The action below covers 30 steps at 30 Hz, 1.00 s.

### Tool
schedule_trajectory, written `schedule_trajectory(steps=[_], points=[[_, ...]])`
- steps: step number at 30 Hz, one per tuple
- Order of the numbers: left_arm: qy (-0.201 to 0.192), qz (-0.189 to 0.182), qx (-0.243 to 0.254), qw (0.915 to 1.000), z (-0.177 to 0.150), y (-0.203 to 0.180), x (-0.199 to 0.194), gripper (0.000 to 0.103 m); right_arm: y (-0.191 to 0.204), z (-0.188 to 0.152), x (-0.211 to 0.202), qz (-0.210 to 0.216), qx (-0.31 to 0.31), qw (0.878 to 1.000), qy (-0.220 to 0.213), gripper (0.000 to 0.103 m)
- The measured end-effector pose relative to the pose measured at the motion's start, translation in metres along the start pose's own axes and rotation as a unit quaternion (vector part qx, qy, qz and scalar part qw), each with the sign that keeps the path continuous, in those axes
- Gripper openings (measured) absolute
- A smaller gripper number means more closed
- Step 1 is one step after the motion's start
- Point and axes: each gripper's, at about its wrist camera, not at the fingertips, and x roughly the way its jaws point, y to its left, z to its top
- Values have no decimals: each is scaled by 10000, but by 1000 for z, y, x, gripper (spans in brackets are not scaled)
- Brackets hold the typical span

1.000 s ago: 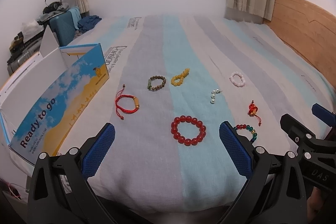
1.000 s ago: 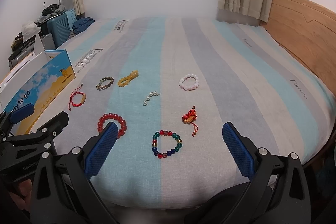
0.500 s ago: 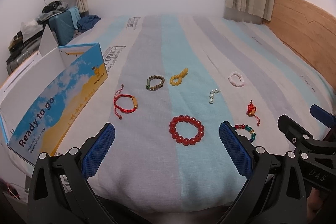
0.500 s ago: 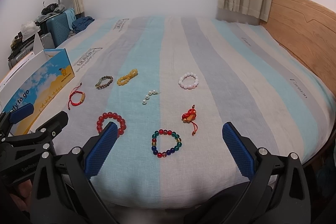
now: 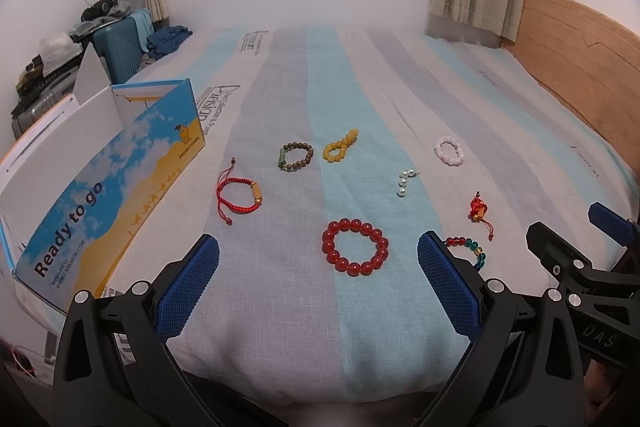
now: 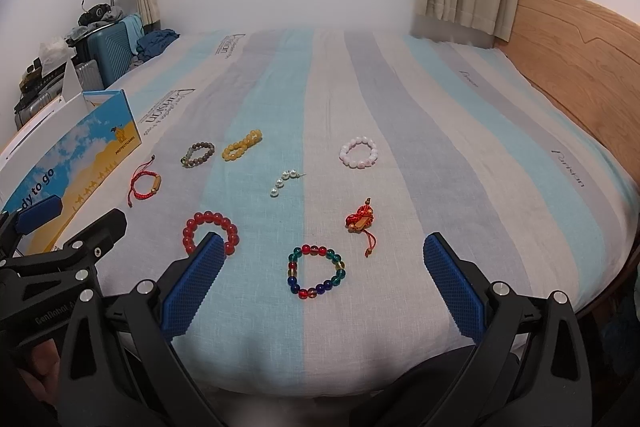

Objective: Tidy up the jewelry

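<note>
Hovering over the near edge of the striped bed (image 6: 400, 115), left gripper (image 5: 318, 267) and right gripper (image 6: 320, 271) both hold jaws wide apart, empty. Red bead bracelet (image 5: 355, 247) lies just ahead of the left; multicoloured bracelet (image 6: 317, 271) between the right's fingers, untouched. Pink bracelet (image 6: 358, 152) at 1 o'clock of it, pearls (image 6: 285, 181) at 11. Open box (image 5: 104, 171) at the left gripper's 10 o'clock.
</note>
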Motion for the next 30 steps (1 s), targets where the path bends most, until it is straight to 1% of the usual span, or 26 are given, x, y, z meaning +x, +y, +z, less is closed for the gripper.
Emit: schedule_trajectory(steps=[30], points=[[23, -21, 13, 10000, -2, 1, 0, 97, 0, -1, 1, -3, -4, 10000, 9, 96]])
